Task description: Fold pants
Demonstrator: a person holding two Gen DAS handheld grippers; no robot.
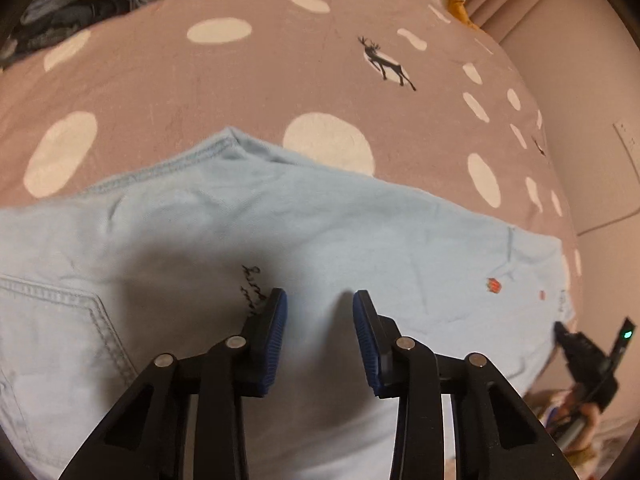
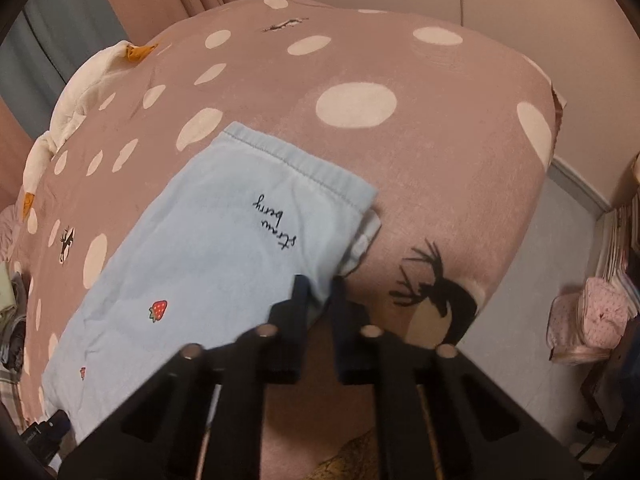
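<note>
Light blue pants (image 1: 280, 220) with small strawberry prints and black script lie flat on a brown bedspread with cream spots. My left gripper (image 1: 320, 300) is open and hovers just above the middle of the pants, beside a back pocket (image 1: 52, 320). In the right wrist view the pants (image 2: 208, 256) lie with the hem edge (image 2: 296, 168) at the far end. My right gripper (image 2: 320, 280) is shut on the near corner of the pants at the bed's edge. The right gripper also shows at the far right of the left wrist view (image 1: 584, 356).
The bedspread (image 2: 420, 168) carries black deer prints (image 2: 432, 280). A white stuffed toy (image 2: 76, 108) lies along the bed's far left. Folded clothes (image 1: 92, 4) are stacked at the bed's back left. Floor (image 2: 540, 280) and pink items (image 2: 592, 316) are to the right.
</note>
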